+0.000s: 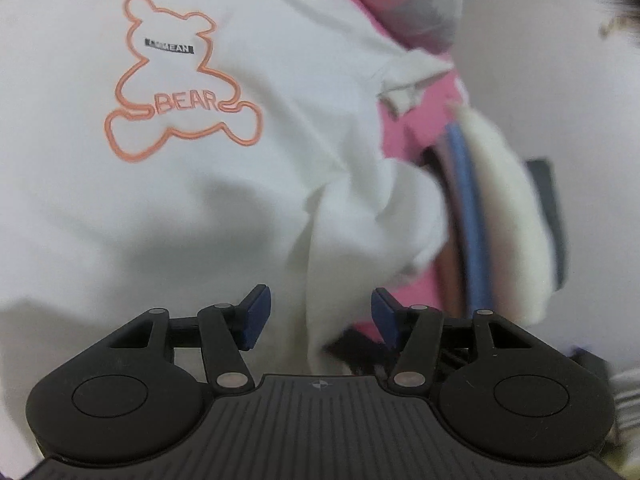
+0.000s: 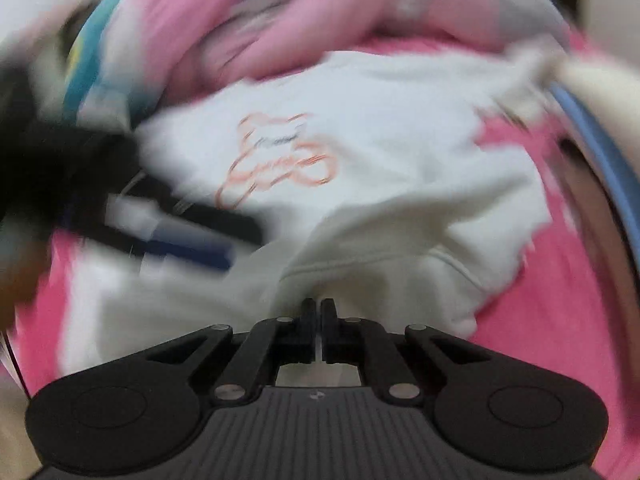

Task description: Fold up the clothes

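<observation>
- white shirt fills most of the left wrist view, rumpled, lying on top of pink cloth; same shirt in the right wrist view, heavily blurred
- orange bear outline print on the shirt front, reads "BEAR", small dark label across the bear's head; in the right view the print is smeared
- pink cloth under and around the shirt, showing at the right and lower left in the right view
- blue strip beside a cream fabric edge at the right of the shirt, too blurred to tell what it is
- left gripper fingers spread apart, blue pads showing, a shirt fold lies between them, nothing pinched
- right gripper fingers pressed together at the shirt's near hem, white fabric right at the tips, looks clamped on the shirt edge
- dark blurred shape with a blue tip at the left of the right view, likely the other gripper, can't confirm
</observation>
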`<move>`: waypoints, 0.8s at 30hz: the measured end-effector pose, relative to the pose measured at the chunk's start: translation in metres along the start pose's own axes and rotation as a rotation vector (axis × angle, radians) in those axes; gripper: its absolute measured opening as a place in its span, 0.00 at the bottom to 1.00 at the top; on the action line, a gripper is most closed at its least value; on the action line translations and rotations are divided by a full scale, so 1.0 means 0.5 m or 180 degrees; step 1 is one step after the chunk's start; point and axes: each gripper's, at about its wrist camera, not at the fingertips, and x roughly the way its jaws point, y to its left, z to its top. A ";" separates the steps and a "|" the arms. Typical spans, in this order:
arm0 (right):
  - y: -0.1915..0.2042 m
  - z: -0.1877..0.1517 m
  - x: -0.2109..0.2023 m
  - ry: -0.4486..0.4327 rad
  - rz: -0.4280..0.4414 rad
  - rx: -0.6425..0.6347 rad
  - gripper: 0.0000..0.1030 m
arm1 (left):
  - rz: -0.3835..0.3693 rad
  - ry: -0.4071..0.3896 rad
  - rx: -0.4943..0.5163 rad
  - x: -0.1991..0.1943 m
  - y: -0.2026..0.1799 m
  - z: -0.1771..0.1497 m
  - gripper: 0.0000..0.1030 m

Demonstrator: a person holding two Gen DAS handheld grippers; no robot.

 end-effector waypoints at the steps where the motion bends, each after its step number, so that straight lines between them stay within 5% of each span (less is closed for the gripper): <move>1: 0.016 -0.004 0.002 0.0017 -0.0056 -0.0143 0.05 | 0.0047 0.0044 0.0091 0.016 -0.001 0.004 0.54; 7: -0.007 -0.022 -0.081 -0.0296 -0.0102 0.0151 0.12 | 0.0286 0.0202 0.0289 0.091 0.000 0.020 0.54; 10: -0.045 -0.047 -0.087 -0.0360 -0.0578 0.0189 0.13 | 0.0285 0.0164 0.0216 0.099 0.009 0.025 0.54; 13: -0.067 -0.068 -0.043 -0.0250 -0.0884 -0.0138 0.13 | 0.0237 0.0110 0.0055 0.099 0.025 0.024 0.54; 17: -0.048 -0.095 0.020 -0.0233 -0.0971 -0.0912 0.47 | 0.0160 0.0029 -0.0185 0.095 0.044 0.018 0.53; 20: -0.030 -0.114 0.042 -0.0392 -0.1091 -0.1424 0.53 | 0.0151 -0.0031 -0.0241 0.087 0.048 0.009 0.53; 24: -0.028 -0.106 0.052 -0.0575 -0.1119 -0.1590 0.52 | 0.0165 -0.0106 -0.0299 0.082 0.049 0.001 0.53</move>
